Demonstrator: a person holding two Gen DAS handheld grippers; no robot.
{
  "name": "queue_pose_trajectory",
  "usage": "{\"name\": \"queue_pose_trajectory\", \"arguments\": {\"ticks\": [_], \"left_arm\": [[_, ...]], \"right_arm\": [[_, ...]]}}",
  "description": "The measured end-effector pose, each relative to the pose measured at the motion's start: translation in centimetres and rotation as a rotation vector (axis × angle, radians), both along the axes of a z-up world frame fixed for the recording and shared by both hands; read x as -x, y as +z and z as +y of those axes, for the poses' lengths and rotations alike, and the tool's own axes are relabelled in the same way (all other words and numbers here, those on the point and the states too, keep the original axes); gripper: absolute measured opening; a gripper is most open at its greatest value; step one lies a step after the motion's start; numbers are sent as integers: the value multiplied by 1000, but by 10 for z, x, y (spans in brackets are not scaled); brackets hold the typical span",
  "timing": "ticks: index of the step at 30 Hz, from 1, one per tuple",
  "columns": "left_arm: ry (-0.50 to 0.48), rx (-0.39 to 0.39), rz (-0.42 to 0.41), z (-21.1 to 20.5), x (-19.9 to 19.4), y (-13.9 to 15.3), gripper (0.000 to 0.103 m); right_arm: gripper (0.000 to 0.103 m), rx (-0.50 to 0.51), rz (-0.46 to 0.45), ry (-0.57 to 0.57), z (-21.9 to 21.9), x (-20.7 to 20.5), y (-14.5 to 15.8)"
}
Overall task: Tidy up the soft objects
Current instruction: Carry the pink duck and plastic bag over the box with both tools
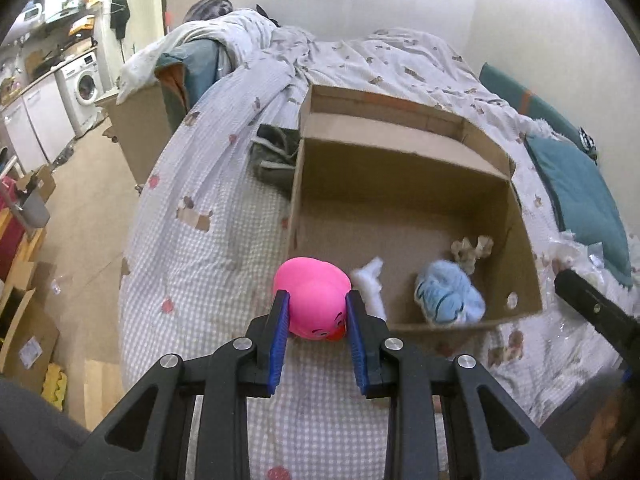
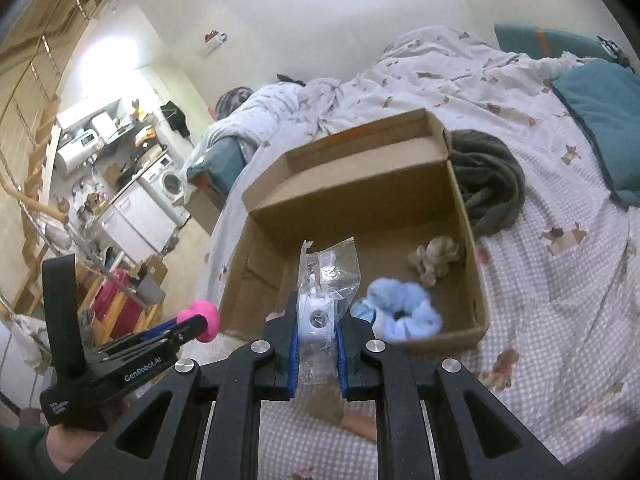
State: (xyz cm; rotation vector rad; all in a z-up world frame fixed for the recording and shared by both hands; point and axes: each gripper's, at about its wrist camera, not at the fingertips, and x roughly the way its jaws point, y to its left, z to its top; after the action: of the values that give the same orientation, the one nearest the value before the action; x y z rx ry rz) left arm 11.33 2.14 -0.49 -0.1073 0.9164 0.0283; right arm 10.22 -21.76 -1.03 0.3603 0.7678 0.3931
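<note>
On the bed, a box (image 1: 400, 200) holds a blue scrunchie (image 1: 450, 296) and a beige one (image 1: 470, 250) at 4 o'clock, while the left claw (image 1: 317, 314) grips a pink duck (image 1: 314, 300) and the right claw (image 2: 317, 322) pinches a bagged white toy (image 2: 318, 316) over its near rim.

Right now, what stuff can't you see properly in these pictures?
- Pink duck, left wrist view: its sides are hidden by the left gripper fingers.
- White item in a clear bag, right wrist view: the right gripper and crinkled plastic hide what it is.
- Blue scrunchie, left wrist view: motion-blurred.
- Cardboard box, right wrist view: its near wall sits behind the gripper.
</note>
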Motion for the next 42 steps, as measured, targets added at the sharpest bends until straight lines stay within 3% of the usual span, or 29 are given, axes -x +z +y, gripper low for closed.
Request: {"name": "queue_pose_trajectory", "arguments": {"ticks": [8,11,16,29,42], "left_arm": [[-56,-9,-21,-15,-35,13,25],[-107,36,-9,-21,-51,7,25],[-140,17,-3,-28,-63,-12,25],[-117,49,39,-31,-70,-35,25],[-102,36,75,-29,-71,-47,25]], "right_arm": [[16,-21,35,-38,-15,-34,0],[16,-7,41,-39,-17,-48,-2],[16,15,64,-51,-18,-66,-16],[16,94,141,-55,-8,-76,-49],[16,144,135,-28,4,-74,-52]]}}
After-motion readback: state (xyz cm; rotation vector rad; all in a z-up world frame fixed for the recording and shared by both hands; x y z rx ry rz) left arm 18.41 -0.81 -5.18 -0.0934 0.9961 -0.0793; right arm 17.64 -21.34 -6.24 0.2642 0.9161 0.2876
